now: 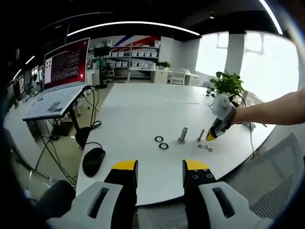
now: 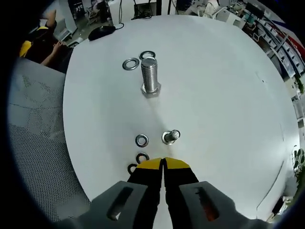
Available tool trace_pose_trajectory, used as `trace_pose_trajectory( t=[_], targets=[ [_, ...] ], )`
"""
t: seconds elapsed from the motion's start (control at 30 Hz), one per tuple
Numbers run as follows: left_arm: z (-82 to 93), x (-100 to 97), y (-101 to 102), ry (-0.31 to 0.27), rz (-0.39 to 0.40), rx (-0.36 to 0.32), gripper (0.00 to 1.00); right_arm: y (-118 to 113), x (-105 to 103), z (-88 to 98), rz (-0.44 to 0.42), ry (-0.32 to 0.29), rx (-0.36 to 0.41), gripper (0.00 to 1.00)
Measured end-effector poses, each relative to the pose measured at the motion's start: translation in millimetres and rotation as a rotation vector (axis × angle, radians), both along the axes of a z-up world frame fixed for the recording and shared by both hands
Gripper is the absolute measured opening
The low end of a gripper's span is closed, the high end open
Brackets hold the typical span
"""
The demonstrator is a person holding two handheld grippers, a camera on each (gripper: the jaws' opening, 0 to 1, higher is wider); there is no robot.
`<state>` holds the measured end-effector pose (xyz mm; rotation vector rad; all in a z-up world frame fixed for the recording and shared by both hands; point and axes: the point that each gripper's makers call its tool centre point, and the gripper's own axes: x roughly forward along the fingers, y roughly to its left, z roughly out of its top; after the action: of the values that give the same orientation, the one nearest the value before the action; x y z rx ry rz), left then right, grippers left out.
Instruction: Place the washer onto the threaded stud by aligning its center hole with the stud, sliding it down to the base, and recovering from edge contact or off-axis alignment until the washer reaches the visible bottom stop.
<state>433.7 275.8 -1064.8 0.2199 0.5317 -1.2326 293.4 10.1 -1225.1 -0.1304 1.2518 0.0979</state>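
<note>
The right gripper (image 2: pixel 163 164) had its yellow-tipped jaws pressed together just above the table, with nothing visibly caught between them, though a thin washer pinched there would be hard to make out. Directly ahead of the tips lay three small washers (image 2: pixel 141 140), two of them partly tucked under the jaws, and just beside them stood the small threaded stud (image 2: pixel 170 136), upright and bare. Farther out rose a large bolt (image 2: pixel 149 76) with two large washers (image 2: pixel 130 63) flat on the white table (image 2: pixel 228 95) beyond it. The left gripper (image 1: pixel 160 168) hung back over the table's near edge, jaws apart and empty; from there the right gripper (image 1: pixel 210 137) showed low beside the small parts. To do the pickup well, the jaws probably needed to part a little, nip one small washer by its rim, and carry it level over the stud so the hole met the thread squarely. Which stud the task meant, and whether the tips touched a washer, could not be told.
</note>
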Motion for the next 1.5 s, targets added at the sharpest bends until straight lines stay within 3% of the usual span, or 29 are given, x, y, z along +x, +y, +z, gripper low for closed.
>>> trace_pose_trajectory(
  t=[0.37,0.6,0.73,1.23,1.33,1.4,1.5],
  targets=[
    [1.1,0.8,0,0.000,0.002,-0.005,0.35,6,-8,-3.2,0.016,0.015,0.014,0.04],
    [1.3,0.7,0,-0.001,0.000,-0.006,0.35,15,-10,-6.6,0.034,0.014,0.039,0.12],
    [1.5,0.6,0,-0.001,-0.002,-0.007,0.35,25,-12,-13.6,0.036,0.010,0.090,0.21],
    [1.4,0.0,-1,-0.001,-0.007,-0.010,0.35,45,-23,-11.8,0.134,0.041,0.051,0.22],
    [1.2,-0.3,-1,-0.001,-0.009,-0.009,0.35,43,-19,-13.3,0.194,0.048,0.007,0.21],
    [1.2,-0.7,0,-0.001,-0.009,-0.009,0.35,45,-20,-13.4,0.167,0.061,0.021,0.21],
    [1.3,-1.1,-1,-0.001,-0.010,-0.009,0.35,45,-21,-14.4,0.196,0.069,0.012,0.21]
  ],
)
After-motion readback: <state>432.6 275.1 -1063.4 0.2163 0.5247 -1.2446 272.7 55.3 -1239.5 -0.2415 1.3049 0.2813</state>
